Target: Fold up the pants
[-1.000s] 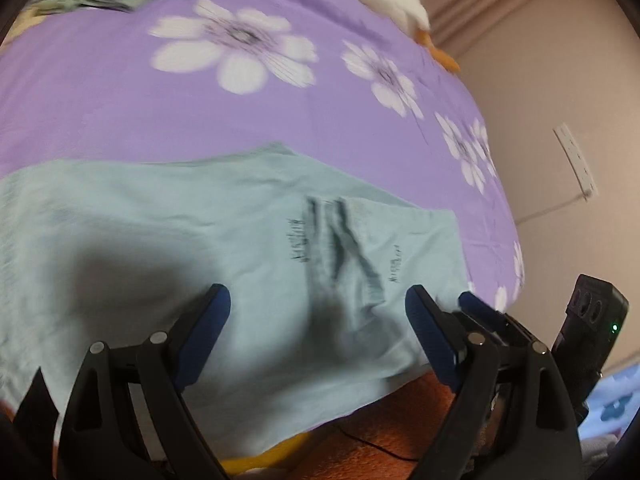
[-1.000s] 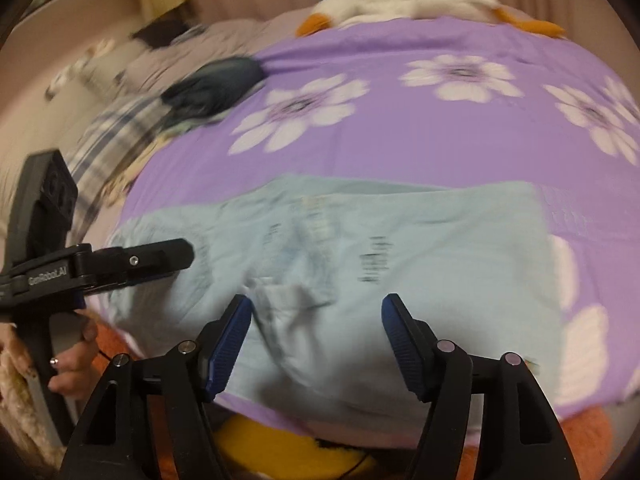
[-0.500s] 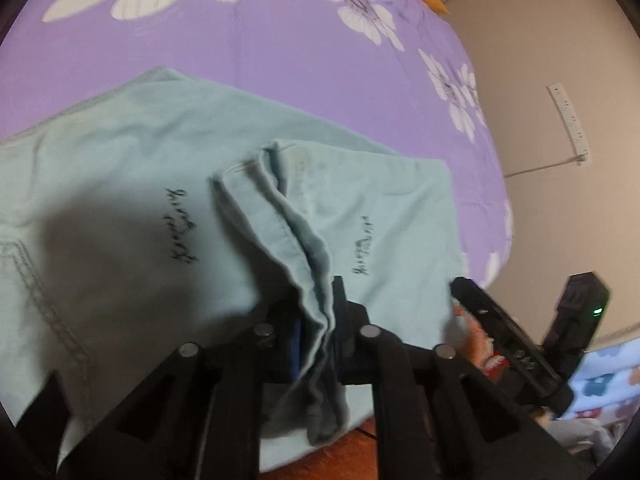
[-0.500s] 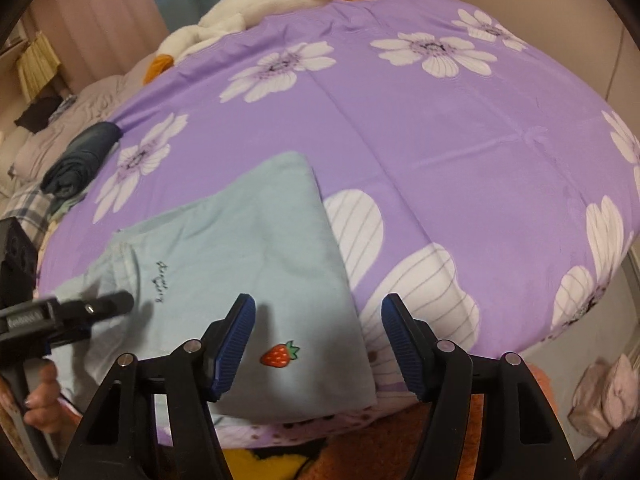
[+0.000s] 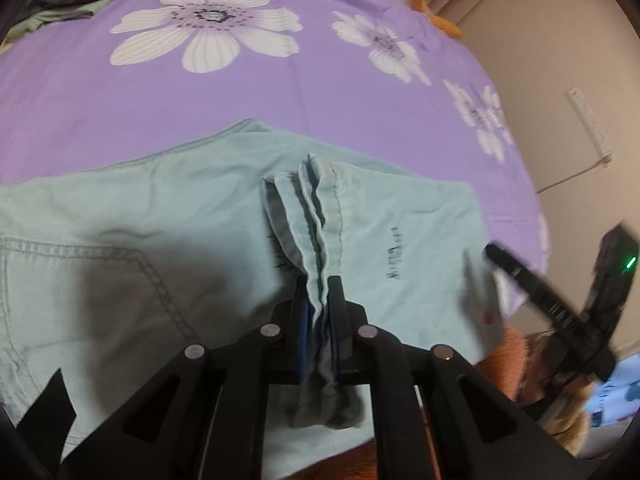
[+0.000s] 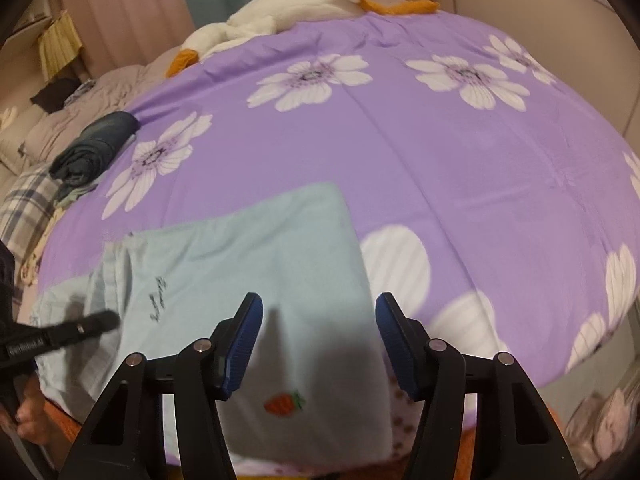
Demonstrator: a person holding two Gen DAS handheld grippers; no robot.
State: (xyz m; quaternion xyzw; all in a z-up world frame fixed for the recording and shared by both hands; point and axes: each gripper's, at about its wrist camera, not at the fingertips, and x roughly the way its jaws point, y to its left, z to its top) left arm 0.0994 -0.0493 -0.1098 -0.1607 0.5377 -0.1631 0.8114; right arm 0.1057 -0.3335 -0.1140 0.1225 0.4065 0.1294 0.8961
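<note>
Pale blue pants [image 5: 160,216] lie spread on a purple flowered bedspread [image 5: 120,92]. In the left wrist view my left gripper [image 5: 319,312] is shut on a bunched ridge of the pants' cloth, several layers pinched between its blue pads. My right gripper [image 5: 500,258] shows blurred at the pants' right edge. In the right wrist view the right gripper [image 6: 318,340] hovers over the pants' right end [image 6: 260,264] near a small red strawberry patch [image 6: 285,403]. Its jaws are closing; the cloth lies below them, untouched by the pads. The left gripper [image 6: 104,322] shows at the far left.
A rolled dark garment [image 6: 96,148] lies at the bedspread's far left. A white plush toy with orange parts [image 6: 288,12] rests at the far end. A wall with a power strip [image 5: 588,124] runs along the right. Orange cloth [image 5: 508,356] hangs at the near edge.
The left gripper shut on a ridge of the pants and has stayed shut on it. The right gripper slid right along the pants to the strawberry end and narrowed slightly.
</note>
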